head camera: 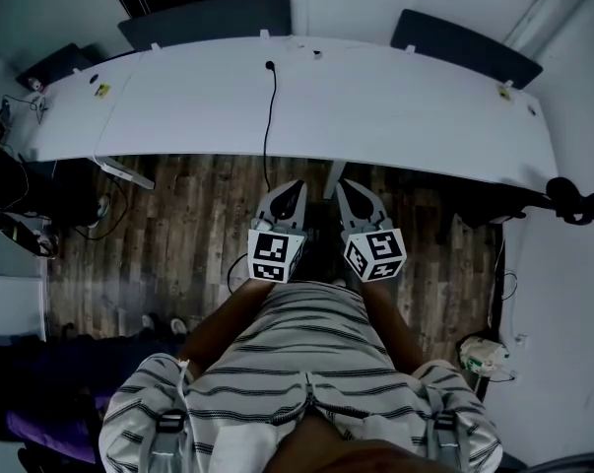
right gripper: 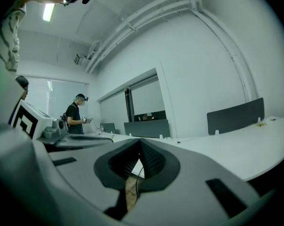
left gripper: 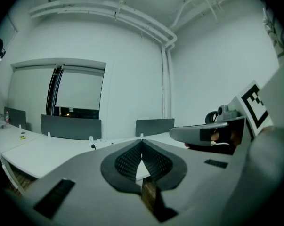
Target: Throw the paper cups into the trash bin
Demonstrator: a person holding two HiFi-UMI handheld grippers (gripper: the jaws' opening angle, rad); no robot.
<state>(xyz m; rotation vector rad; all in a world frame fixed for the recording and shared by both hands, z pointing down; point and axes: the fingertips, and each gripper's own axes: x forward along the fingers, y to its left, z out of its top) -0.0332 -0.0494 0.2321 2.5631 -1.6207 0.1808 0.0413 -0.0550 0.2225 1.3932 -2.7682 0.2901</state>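
Both pairs of jaws are pressed together at the tips with nothing between them. My left gripper (left gripper: 142, 142) and right gripper (right gripper: 140, 141) sit side by side, roughly level, above the wooden floor (head camera: 178, 225) and pointing at the long white desk (head camera: 395, 106). A black cable (head camera: 270, 116) runs across the desk. I can't make out paper cups or a bin in any view.
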